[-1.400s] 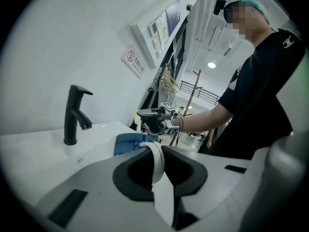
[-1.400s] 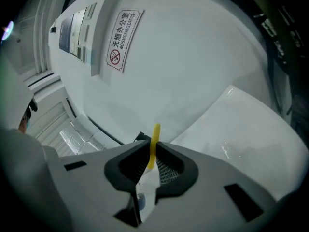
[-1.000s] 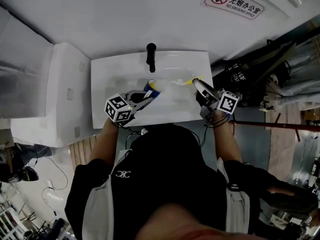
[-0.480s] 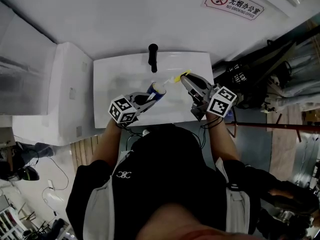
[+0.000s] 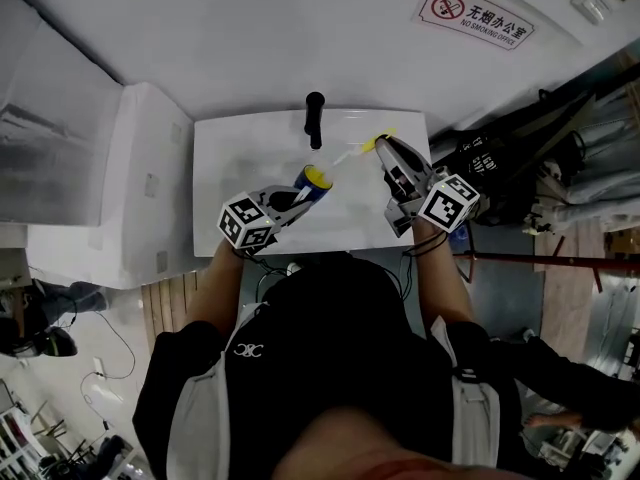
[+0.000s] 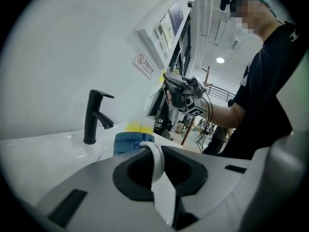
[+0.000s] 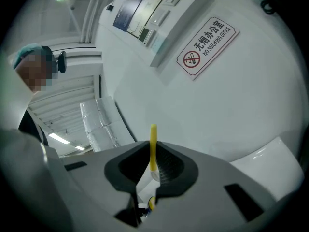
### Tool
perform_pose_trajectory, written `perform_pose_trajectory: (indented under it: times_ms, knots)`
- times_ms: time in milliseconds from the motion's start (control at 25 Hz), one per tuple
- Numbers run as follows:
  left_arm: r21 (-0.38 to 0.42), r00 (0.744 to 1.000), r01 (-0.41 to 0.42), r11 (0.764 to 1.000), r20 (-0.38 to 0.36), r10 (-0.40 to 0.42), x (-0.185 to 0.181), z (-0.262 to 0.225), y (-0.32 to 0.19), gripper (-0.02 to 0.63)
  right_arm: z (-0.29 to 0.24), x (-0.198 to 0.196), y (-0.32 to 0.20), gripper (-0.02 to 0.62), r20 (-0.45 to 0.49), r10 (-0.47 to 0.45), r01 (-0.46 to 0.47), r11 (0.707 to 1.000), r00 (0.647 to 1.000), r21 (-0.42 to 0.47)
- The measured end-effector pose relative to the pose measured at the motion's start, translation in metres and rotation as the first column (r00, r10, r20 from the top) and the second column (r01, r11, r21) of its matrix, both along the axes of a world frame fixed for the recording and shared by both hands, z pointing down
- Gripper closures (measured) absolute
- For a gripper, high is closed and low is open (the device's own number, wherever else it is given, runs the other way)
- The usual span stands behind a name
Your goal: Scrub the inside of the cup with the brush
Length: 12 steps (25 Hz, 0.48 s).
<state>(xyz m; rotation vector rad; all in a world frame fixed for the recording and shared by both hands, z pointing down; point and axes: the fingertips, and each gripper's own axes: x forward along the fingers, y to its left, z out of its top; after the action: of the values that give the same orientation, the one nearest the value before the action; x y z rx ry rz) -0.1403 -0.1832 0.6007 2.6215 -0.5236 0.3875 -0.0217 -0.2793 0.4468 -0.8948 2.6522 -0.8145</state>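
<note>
My left gripper [image 5: 300,196] is shut on the white handle [image 6: 155,158] of a blue cup [image 5: 312,182], which it holds over the white sink [image 5: 225,158]. In the left gripper view the cup [image 6: 131,142] sits just beyond the jaws, with yellow bristles [image 6: 136,126] at its mouth. My right gripper [image 5: 388,154] is shut on the brush's yellow handle [image 7: 153,146]. The thin shaft [image 5: 345,158] slants from it down-left to the cup's mouth, where the yellow brush head [image 5: 319,175] shows. How deep the head sits in the cup is hidden.
A black faucet [image 5: 315,118] stands at the sink's back edge, just behind the cup. A white cabinet [image 5: 110,198] adjoins the sink on the left. A no-smoking sign [image 5: 478,13] hangs on the white wall. Dark clutter [image 5: 520,148] lies to the right.
My right gripper has lifted towards the sink's back edge with the brush and rolled. Yellow now shows at the cup's mouth. The left gripper and cup have barely moved.
</note>
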Motion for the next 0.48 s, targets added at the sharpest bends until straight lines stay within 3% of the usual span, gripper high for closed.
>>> perform_pose_trajectory:
  times_ms: [320, 480]
  knots:
    - [0.007, 0.996, 0.087, 0.996, 0.008, -0.087, -0.026, 0.001, -0.005, 0.552, -0.018, 0.027, -0.005, 0.551, 0.089, 0.082, -0.08, 0.996, 0.993, -0.026]
    - [0.0, 0.991, 0.136, 0.991, 0.012, -0.136, -0.039, 0.005, -0.008, 0.552, -0.025, 0.05, -0.006, 0.551, 0.077, 0.165, -0.165, 0.986, 0.983, -0.006]
